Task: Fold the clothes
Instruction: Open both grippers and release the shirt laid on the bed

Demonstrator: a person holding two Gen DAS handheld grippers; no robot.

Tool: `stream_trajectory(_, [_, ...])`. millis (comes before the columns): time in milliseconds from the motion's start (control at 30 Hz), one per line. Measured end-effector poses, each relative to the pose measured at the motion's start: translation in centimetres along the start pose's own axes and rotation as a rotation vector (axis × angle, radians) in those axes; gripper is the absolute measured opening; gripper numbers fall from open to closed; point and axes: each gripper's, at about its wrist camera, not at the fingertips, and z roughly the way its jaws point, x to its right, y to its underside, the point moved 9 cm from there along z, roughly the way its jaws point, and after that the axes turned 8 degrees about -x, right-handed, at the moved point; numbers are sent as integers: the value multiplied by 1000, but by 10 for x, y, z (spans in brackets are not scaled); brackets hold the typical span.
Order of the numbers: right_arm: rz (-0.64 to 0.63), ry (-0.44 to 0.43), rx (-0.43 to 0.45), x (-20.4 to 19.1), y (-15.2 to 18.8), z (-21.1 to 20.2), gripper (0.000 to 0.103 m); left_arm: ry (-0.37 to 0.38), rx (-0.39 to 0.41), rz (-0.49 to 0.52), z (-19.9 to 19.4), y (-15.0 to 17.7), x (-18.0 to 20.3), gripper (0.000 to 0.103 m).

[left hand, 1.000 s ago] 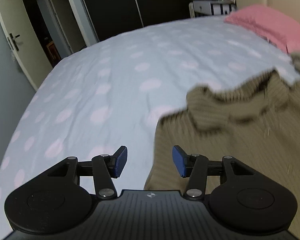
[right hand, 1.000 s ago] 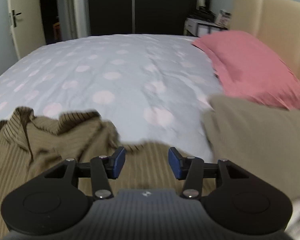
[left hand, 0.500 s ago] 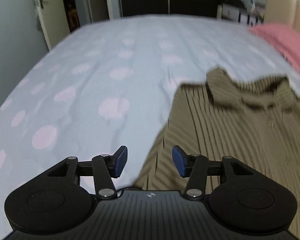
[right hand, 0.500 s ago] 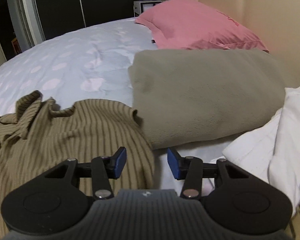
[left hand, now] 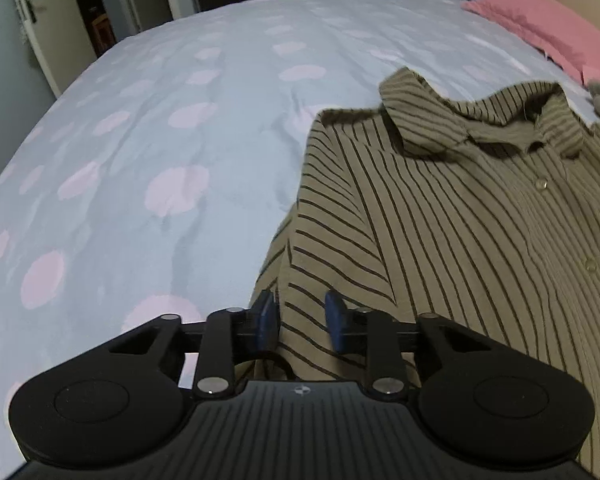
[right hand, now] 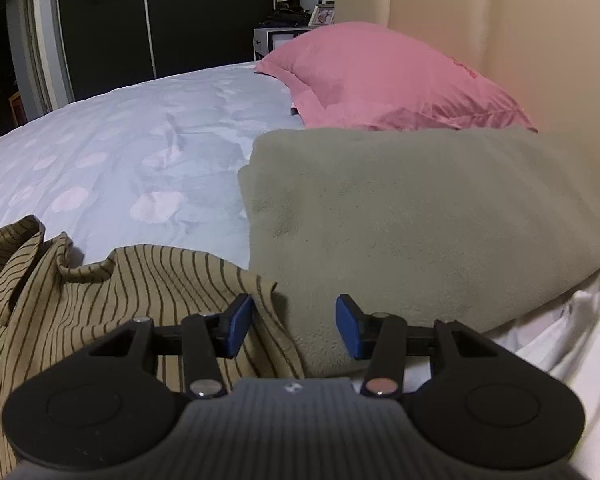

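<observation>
Shirt: I see the striped shirt (left hand: 440, 216) spread on the dotted bedsheet (left hand: 148, 128), collar away from me.
Left gripper (left hand: 300, 316): my jaws are closing, narrow gap, the shirt's side edge between the blue pads; I can't confirm they press it.
Right gripper (right hand: 294, 326): I hold it at a medium gap, nothing gripped, over the shirt's edge beside the folded grey blanket (right hand: 420, 208).
Beyond: pink pillow (right hand: 380, 80); white cloth (right hand: 560, 344) at right.
</observation>
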Motion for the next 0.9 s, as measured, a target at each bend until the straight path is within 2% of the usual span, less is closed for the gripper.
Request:
stream_trajectory(33, [-4,3,0,0,0,1,51,-19,11,4,-1,-2,-1,16])
stream_trajectory(133, [-18,11,1,-1,1,5,51,-14,22,-35,-8,-6,-7,16])
stream_trajectory(333, [-7,9,5,-1,-1,0,52,-16,24,-247,-34,-4,-51,16])
stream_trajectory(500, [-2,-1,26,-2,-6,-14,53,-71,39,-334,-71,13,-88,16])
stream_trajectory(600, [6,-7,43,-3,-11,-24,54,-138,50,-388,-98,28,-111,16])
stream_trajectory(733, [17,-26,59,-7,-13,-40,55,-283,48,-440,-145,60,-145,16])
stream_trajectory(900, [23,-64,83,-19,-16,-61,56,-393,50,-502,-214,105,-184,16])
